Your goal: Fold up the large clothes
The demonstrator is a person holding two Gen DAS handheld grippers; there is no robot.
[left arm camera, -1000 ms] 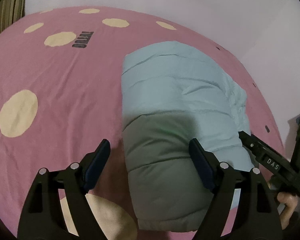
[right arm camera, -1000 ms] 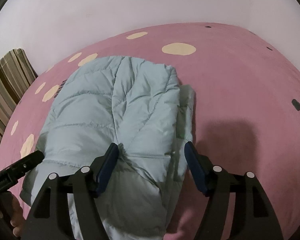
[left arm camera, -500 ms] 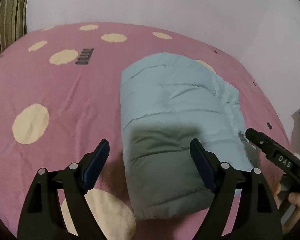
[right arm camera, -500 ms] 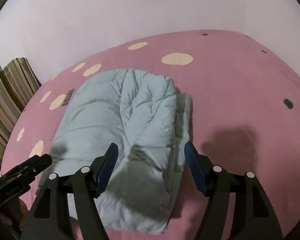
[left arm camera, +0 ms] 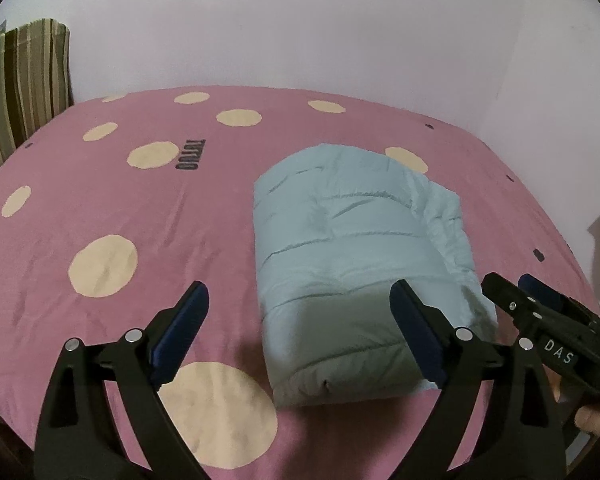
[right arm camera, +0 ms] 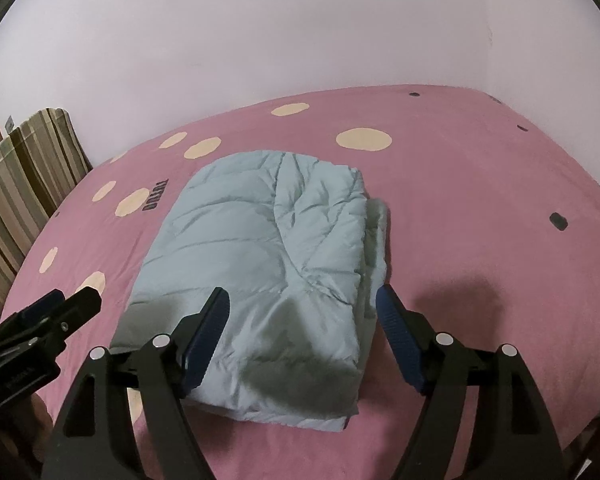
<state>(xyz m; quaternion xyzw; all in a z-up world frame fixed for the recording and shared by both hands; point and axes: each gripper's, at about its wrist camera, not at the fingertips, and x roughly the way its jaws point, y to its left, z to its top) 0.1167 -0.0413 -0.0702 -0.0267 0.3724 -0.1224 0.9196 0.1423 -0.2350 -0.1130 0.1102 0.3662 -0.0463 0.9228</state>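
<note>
A pale blue puffy jacket (left arm camera: 352,236) (right arm camera: 268,240) lies folded into a thick rectangle on the pink bed. My left gripper (left arm camera: 300,332) hovers above the jacket's near left edge; its jaws are opening and nothing is between them. My right gripper (right arm camera: 302,336) hangs over the jacket's near right corner, jaws also opening, clear of the fabric. Each gripper shows in the other's view: the right gripper (left arm camera: 540,320) at the right edge, the left gripper (right arm camera: 48,316) at the lower left.
The bed (left arm camera: 120,200) (right arm camera: 480,184) wears a pink sheet with cream dots. A striped cushion (left arm camera: 20,80) (right arm camera: 24,168) stands at its far left by the white wall. The bed's near edge runs just below the grippers.
Both grippers have drawn back and risen from the jacket, so more of the bed and wall shows. Their jaws stand a little wider. The jacket has stayed put.
</note>
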